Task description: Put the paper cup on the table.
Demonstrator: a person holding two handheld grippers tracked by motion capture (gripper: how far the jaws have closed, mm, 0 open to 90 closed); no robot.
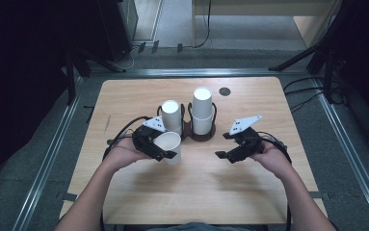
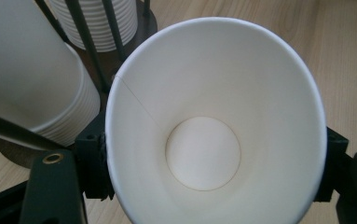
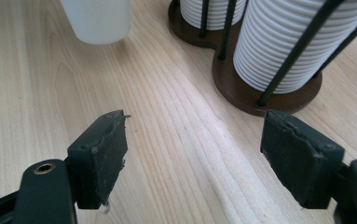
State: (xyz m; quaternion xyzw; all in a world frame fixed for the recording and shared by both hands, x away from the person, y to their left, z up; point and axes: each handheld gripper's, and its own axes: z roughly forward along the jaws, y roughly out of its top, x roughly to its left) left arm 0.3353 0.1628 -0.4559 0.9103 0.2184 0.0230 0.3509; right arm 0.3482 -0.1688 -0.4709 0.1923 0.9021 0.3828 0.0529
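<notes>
Done: left gripper (image 1: 165, 153) clamps single white paper cup (image 1: 168, 144), clear of wire-racked cup stacks (image 1: 201, 113).
Left: setting cup on wooden table (image 1: 191, 183).
Right gripper (image 1: 225, 145): wide, empty.

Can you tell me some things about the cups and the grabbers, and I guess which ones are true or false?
1. The left gripper is holding a white paper cup. True.
2. That cup has juice in it. False: the left gripper view shows it is empty inside.
3. The right gripper is holding a cup too. False: its jaws stand open with nothing between them, above the wooden table.
4. Two stacks of white cups stand in a dark holder on the table. True.
5. The cup stacks are lying on their sides. False: both stand upright, bottoms up.
</notes>
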